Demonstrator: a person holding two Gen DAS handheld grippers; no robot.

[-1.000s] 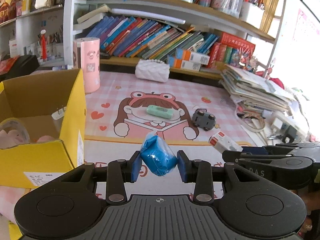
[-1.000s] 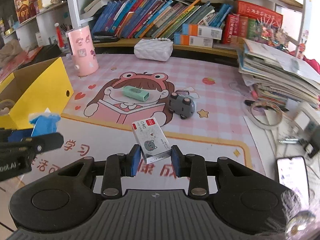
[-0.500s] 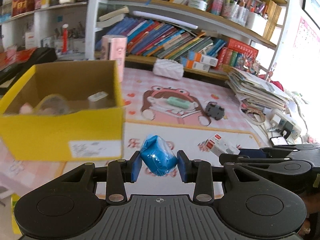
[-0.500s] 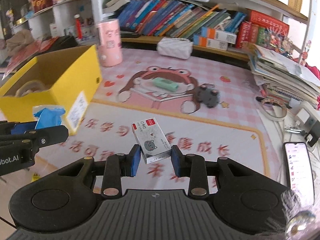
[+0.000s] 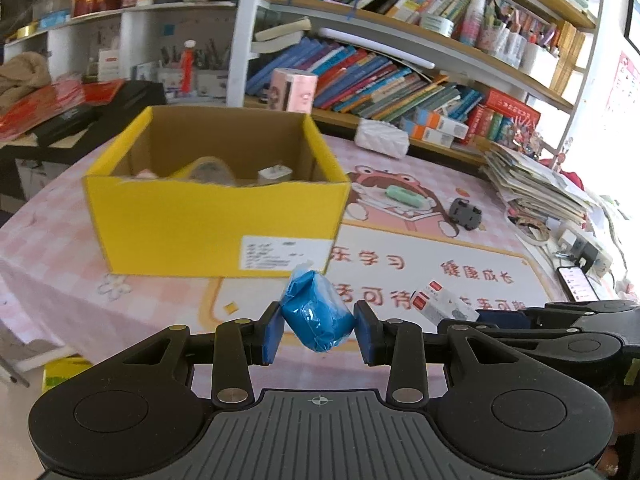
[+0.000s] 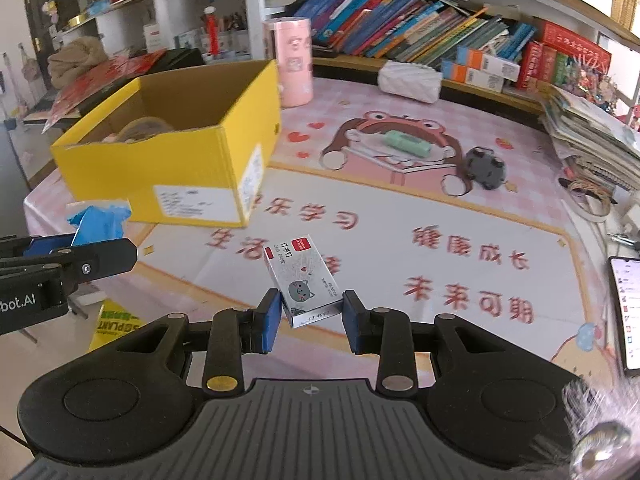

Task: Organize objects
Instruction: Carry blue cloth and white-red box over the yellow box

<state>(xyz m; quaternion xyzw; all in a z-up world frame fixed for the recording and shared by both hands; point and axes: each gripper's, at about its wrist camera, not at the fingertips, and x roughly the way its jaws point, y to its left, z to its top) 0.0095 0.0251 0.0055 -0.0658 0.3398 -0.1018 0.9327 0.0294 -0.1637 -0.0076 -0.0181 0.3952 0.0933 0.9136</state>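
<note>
Left fingers (image 5: 318, 330) clamp a soft blue packet (image 5: 316, 320), right fingers (image 6: 308, 316) a staple box (image 6: 306, 282): either may slip short of the yellow box (image 5: 216, 216).

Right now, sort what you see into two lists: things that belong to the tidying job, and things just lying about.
Job:
left gripper shut on blue packet
right gripper shut on staples box
yellow box
green case
grey toy car

Lying about:
shelf books
paper stack
phone
pink cylinder
</note>
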